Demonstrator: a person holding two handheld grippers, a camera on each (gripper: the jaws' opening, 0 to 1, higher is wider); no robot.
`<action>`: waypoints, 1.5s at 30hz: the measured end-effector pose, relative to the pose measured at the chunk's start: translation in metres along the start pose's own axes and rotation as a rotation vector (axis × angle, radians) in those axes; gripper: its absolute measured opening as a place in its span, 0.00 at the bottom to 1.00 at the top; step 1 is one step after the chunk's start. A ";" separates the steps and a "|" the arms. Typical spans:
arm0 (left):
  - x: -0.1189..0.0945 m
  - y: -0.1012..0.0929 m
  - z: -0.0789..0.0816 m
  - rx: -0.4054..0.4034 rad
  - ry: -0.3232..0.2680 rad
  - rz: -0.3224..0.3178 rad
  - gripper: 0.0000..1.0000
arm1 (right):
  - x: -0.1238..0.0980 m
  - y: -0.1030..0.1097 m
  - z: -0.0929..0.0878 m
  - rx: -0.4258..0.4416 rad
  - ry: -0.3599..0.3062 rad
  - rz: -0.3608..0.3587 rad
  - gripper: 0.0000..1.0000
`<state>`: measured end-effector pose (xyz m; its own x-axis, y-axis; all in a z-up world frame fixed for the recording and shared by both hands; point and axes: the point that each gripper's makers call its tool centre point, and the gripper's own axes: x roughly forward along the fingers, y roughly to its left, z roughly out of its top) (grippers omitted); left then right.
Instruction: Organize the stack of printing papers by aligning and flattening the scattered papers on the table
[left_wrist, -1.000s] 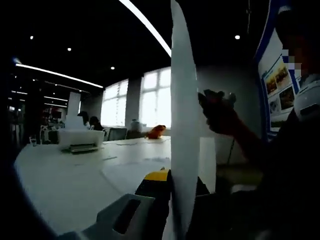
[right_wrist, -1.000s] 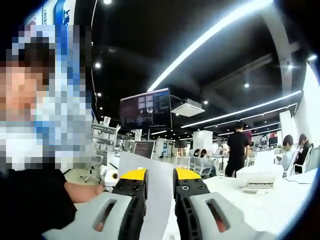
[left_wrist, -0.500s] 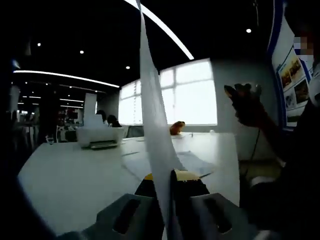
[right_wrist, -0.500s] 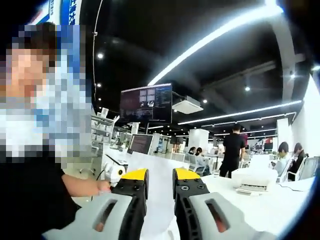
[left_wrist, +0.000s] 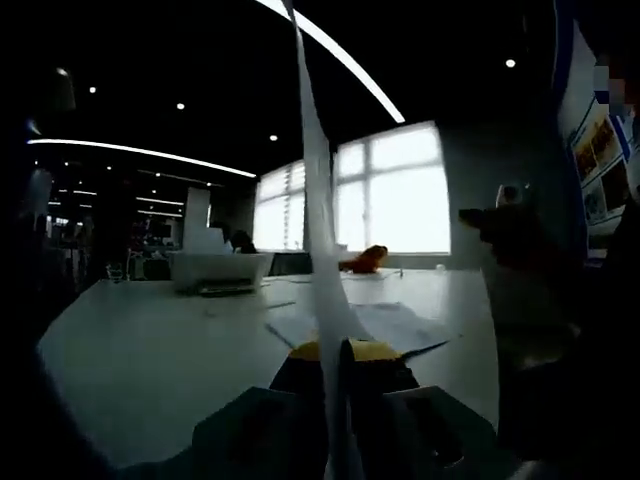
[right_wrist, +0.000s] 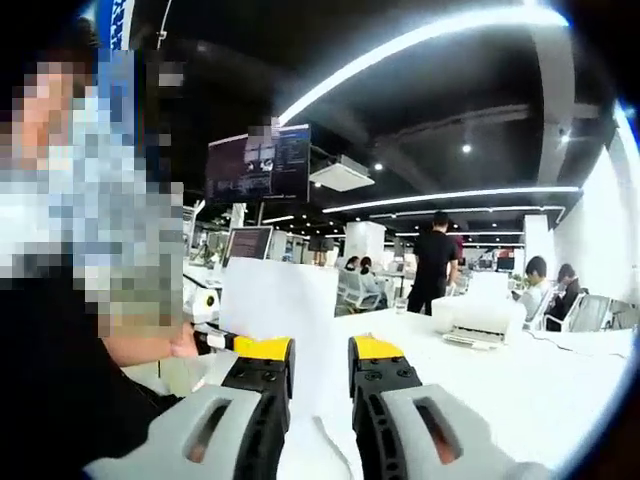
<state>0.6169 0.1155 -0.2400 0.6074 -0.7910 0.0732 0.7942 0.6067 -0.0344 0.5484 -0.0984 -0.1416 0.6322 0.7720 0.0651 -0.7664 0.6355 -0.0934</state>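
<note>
Mid-step, by my read: the paper stack (left_wrist: 318, 230) is lifted off the bench (left_wrist: 140, 350) and held upright between both grippers, likely for squaring its edges. Next move calls for tapping the lower edge down on the bench to align sheets, then laying them flat.

Left gripper (left_wrist: 340, 352): yellow-tipped fingers (left_wrist: 375, 352) closed tight on the paper's bottom edge, sheet seen edge-on rising straight up.

Right gripper (right_wrist: 307, 350): fingers (right_wrist: 262, 350) stand a little apart, with the white paper (right_wrist: 278, 310) in the gap between them; whether the pads actually pinch it I cannot tell.

More loose sheets (left_wrist: 385, 325) lie flat on the bench, farther off, right of centre. White printer (right_wrist: 482, 318) far on the bench.
</note>
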 end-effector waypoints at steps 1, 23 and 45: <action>0.000 0.000 0.000 -0.006 -0.004 -0.002 0.06 | 0.000 0.001 -0.003 0.003 0.009 -0.002 0.23; 0.006 0.026 -0.013 -0.022 -0.001 0.036 0.06 | -0.014 0.002 -0.026 0.014 0.090 -0.009 0.21; -0.001 0.045 -0.029 -0.029 -0.012 0.070 0.06 | -0.029 -0.001 -0.035 0.014 0.100 -0.040 0.27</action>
<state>0.6529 0.1413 -0.2703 0.6614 -0.7456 0.0818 0.7501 0.6578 -0.0690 0.5348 -0.1211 -0.1783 0.6697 0.7420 -0.0311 -0.7417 0.6661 -0.0791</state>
